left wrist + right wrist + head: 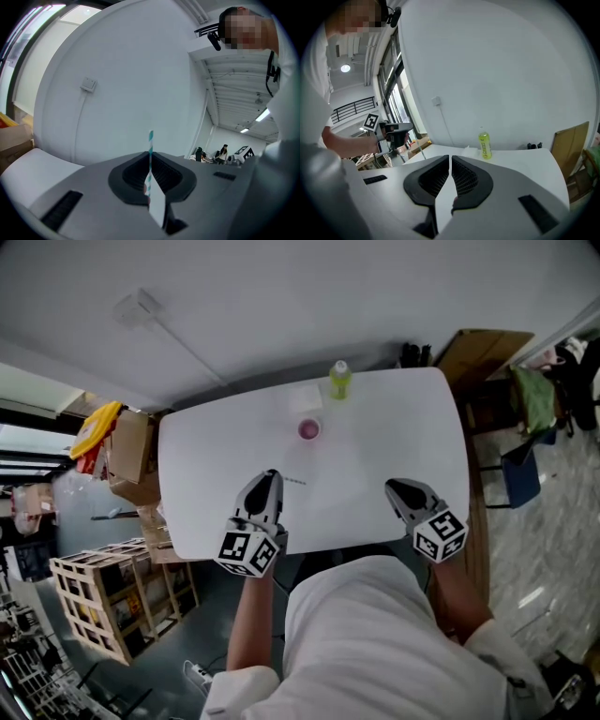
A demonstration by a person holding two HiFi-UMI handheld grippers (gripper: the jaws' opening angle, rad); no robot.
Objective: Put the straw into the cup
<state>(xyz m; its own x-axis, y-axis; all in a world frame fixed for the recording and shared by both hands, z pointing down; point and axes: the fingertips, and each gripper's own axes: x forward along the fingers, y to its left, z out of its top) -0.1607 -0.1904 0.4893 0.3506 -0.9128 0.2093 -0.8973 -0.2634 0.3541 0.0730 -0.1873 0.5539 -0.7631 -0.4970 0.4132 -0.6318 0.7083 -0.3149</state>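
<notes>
White tabletop [403, 437] carried the small pink cup [308, 429] | left gripper [270, 474] jaws clenched a teal-and-white striped paper straw [150, 149], long axis upright | cup lay ahead, slightly right, well apart (left nearer) | right gripper [397, 486] jaws stood closed, empty

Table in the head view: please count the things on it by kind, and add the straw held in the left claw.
green bottle: 1
pink cup: 1
white item, kind unclear: 1
straw: 1
Total: 4
</notes>
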